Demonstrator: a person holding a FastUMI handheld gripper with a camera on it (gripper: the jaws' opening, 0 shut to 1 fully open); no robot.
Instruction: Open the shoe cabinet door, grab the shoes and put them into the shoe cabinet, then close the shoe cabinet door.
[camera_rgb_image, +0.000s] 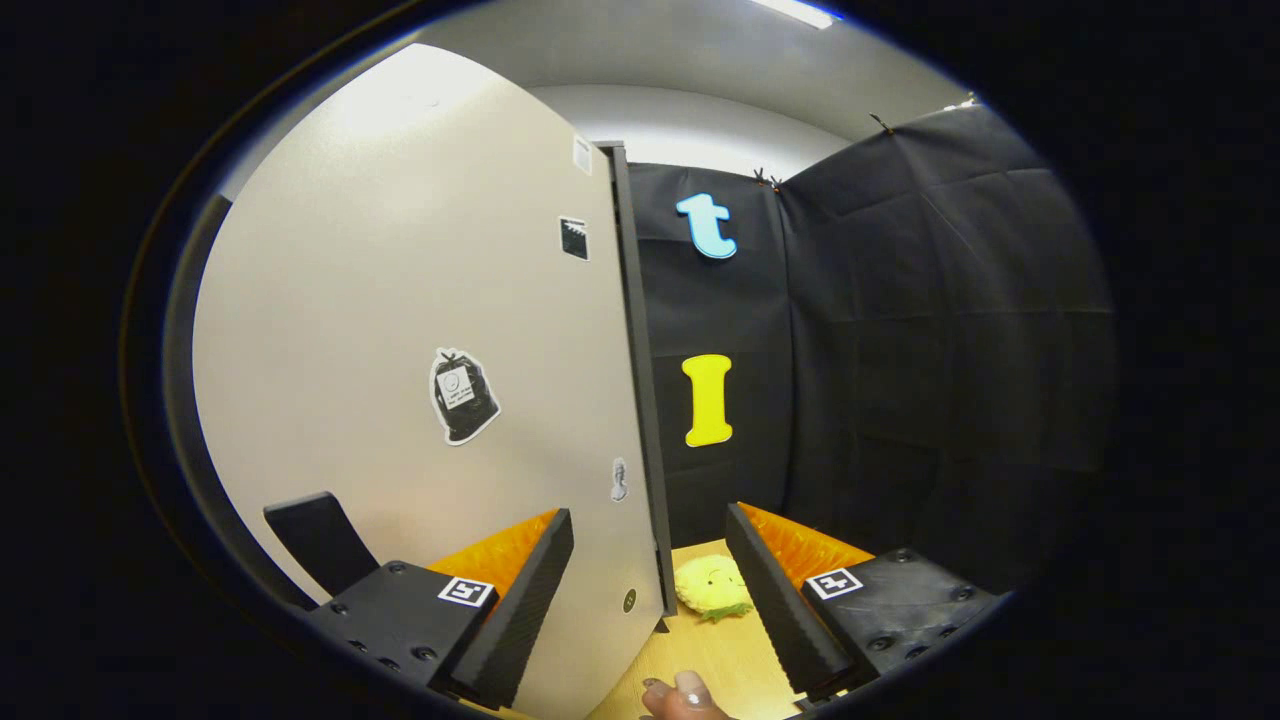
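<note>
— Shoe cabinet door (420, 330): where is it seen?
— It is seen swung open, its pale panel standing upright just ahead of the claw (650, 590), with its dark edge (640, 380) reaching down between the two fingers. Several stickers are seen on the panel, the largest (462, 396) near its middle.

— How is the claw held?
— Its fingers are spread wide apart and nothing is gripped. The left finger (515, 610) is seen in front of the panel's lower part; the right finger (785, 600) is well clear of the door.

— What else is seen?
— A yellow plush slipper (712, 587) is lying on the wooden table (715, 650), just right of the door's edge and between the fingers. Fingertips of a hand (685, 695) are seen nearer, at the table's near side. Black cloth is hung on the far wall (900, 350).
</note>
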